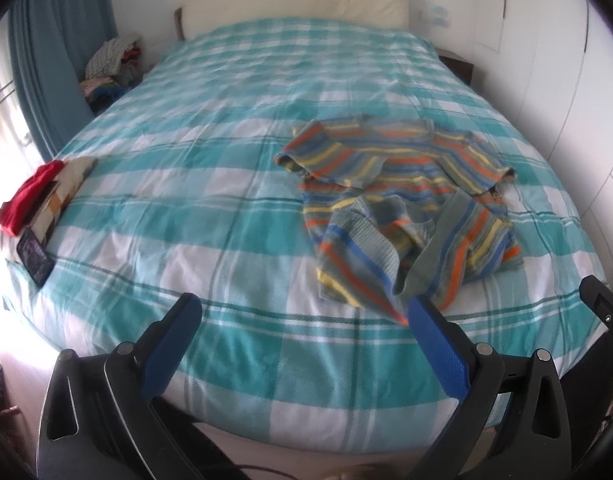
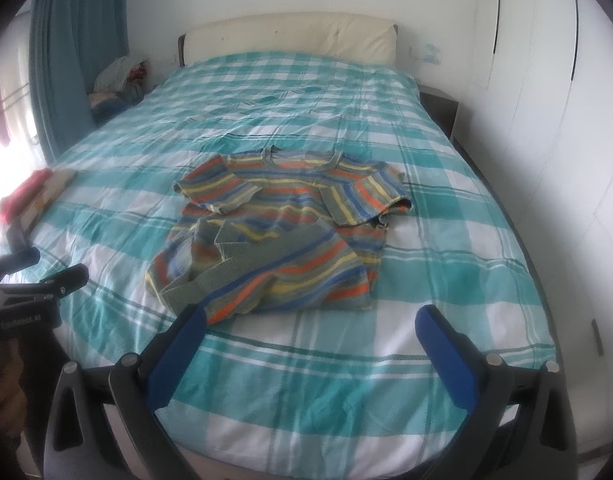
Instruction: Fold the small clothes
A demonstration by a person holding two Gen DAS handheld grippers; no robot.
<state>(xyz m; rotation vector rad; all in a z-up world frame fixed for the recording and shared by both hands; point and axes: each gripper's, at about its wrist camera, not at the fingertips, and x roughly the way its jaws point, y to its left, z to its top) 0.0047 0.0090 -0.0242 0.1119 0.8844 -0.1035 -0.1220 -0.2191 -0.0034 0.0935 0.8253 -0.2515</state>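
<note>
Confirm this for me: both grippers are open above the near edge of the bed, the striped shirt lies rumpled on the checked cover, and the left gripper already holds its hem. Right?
Not quite. The left gripper holds nothing: the left wrist view shows its jaws wide apart with only the checked cover between them. The rest stands: the right gripper is open too, and the striped shirt lies rumpled.

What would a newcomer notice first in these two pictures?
The striped shirt lies rumpled in the middle of the bed, its hem bunched toward the near edge. At the bed's left edge sits a red garment on a small pile. Both tools, the left tool and the right tool, are open and empty.
</note>
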